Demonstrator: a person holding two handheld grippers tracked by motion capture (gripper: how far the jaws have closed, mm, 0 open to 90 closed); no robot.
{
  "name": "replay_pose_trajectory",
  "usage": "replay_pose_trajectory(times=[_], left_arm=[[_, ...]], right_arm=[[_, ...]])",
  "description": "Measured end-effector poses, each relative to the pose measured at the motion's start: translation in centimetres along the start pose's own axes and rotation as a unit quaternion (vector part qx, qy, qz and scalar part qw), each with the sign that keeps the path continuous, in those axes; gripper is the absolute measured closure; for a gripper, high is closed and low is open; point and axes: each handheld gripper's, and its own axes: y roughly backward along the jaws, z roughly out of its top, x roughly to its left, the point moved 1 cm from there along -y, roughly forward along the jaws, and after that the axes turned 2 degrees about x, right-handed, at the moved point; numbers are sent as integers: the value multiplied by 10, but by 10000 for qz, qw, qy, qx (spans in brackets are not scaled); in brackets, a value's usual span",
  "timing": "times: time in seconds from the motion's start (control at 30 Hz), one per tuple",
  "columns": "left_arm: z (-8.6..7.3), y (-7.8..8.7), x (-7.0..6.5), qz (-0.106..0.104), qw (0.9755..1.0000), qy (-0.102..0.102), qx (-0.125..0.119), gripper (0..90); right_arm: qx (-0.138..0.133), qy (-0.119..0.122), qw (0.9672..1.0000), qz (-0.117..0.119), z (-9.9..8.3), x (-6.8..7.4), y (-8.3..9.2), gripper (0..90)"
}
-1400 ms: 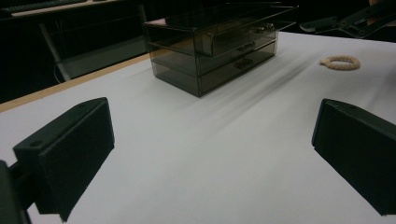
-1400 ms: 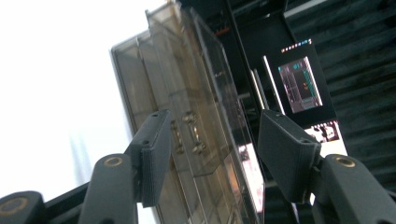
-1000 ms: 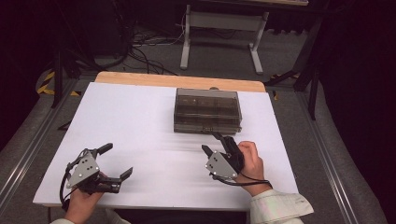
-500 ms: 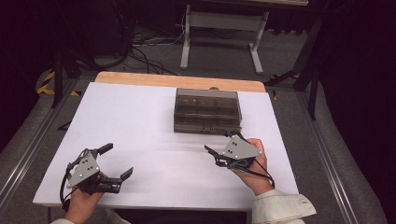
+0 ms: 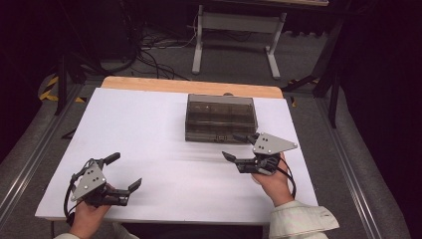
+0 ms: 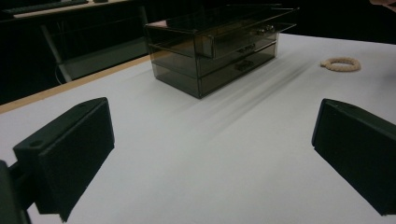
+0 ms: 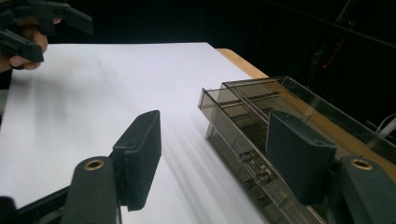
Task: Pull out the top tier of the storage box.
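since the earlier frame our right hand-held gripper (image 5: 240, 147) turned level toward the drawer box (image 5: 221, 117), jaws just opening, now moderately apart, holding nothing. top drawer (image 7: 243, 109) juts out. left hand-held gripper (image 5: 125, 172) wide, empty, well apart from box on worktop (image 5: 149, 129).

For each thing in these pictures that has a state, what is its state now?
Drawer box: upright on the table, top drawer pulled slightly out.
Bead bracelet: lying flat on the table, untouched.
Left gripper: open, empty.
Right gripper: open, empty, jaws just widened.
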Motion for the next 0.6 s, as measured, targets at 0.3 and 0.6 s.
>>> replay_pose_trajectory(times=[0.3,0.6], left_arm=[[0,0,0,-4,10000,-2,0,1],[0,0,0,-29,10000,-3,12,1]], right_arm=[[320,43,9991,287,7,-6,-3,353],[598,333,9962,538,20,-21,-2,364]])
